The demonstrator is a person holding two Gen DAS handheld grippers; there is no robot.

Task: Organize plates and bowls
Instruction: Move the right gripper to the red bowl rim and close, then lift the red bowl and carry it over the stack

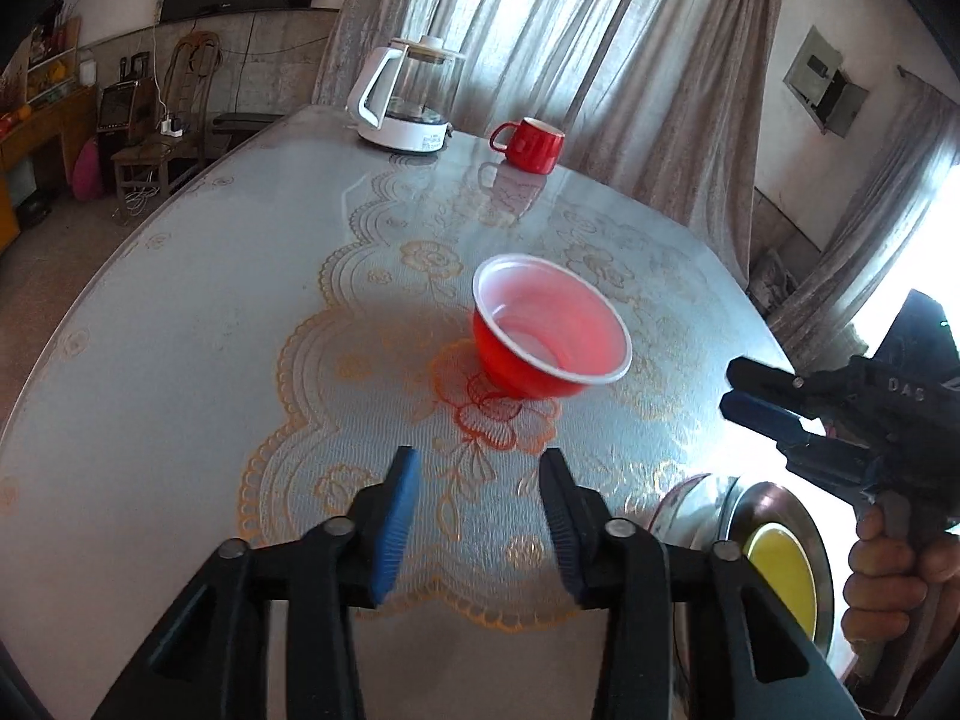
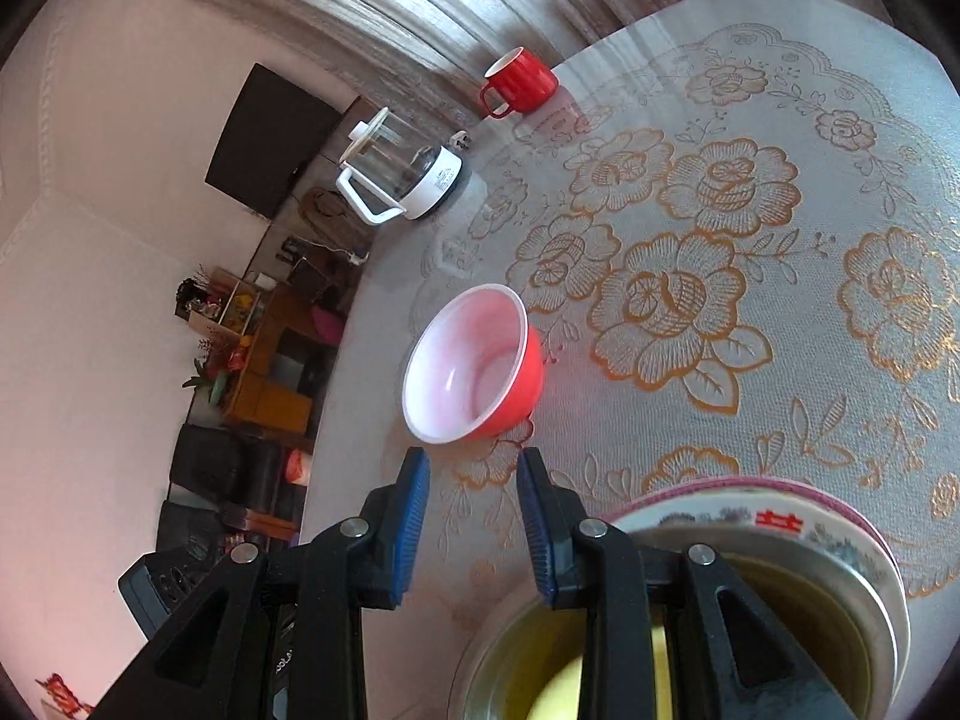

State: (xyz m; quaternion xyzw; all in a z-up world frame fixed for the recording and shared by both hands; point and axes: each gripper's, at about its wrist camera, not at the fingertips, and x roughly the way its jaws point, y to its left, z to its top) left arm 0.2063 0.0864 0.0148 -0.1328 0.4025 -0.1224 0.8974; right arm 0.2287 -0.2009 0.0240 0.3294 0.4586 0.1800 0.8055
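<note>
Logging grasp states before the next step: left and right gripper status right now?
Left gripper: open, holding nothing, short of the red bowl.
Right gripper: open, holding nothing, above the stacked plates.

Sunlit grey curtains, wooden chair

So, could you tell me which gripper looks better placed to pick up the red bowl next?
Probably the right gripper: its open fingertips sit just short of the red bowl, next to the stacked plates. The left gripper, also open and empty, is farther back.
</note>
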